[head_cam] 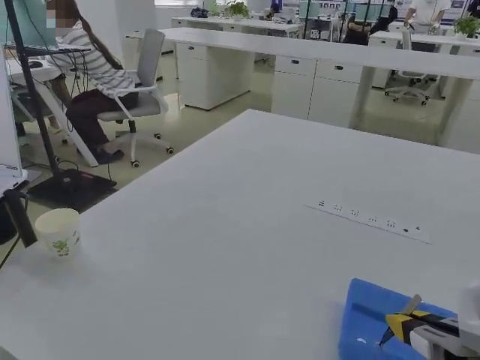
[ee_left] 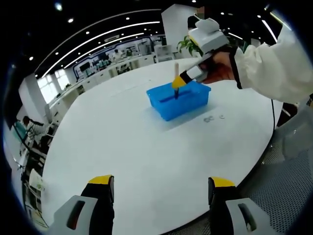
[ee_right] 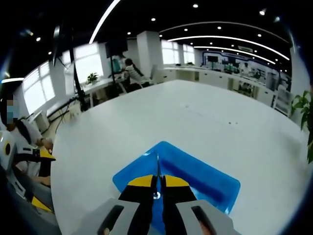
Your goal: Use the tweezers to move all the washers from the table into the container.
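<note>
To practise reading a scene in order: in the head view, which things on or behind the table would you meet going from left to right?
paper cup → office chair → white cabinet → blue container. The right gripper with the tweezers overlaps the container, so it is left out.

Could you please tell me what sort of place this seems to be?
Most likely an open-plan office: long rows of white desks, a wheeled office chair, and strip ceiling lights over a large shared room.
</note>
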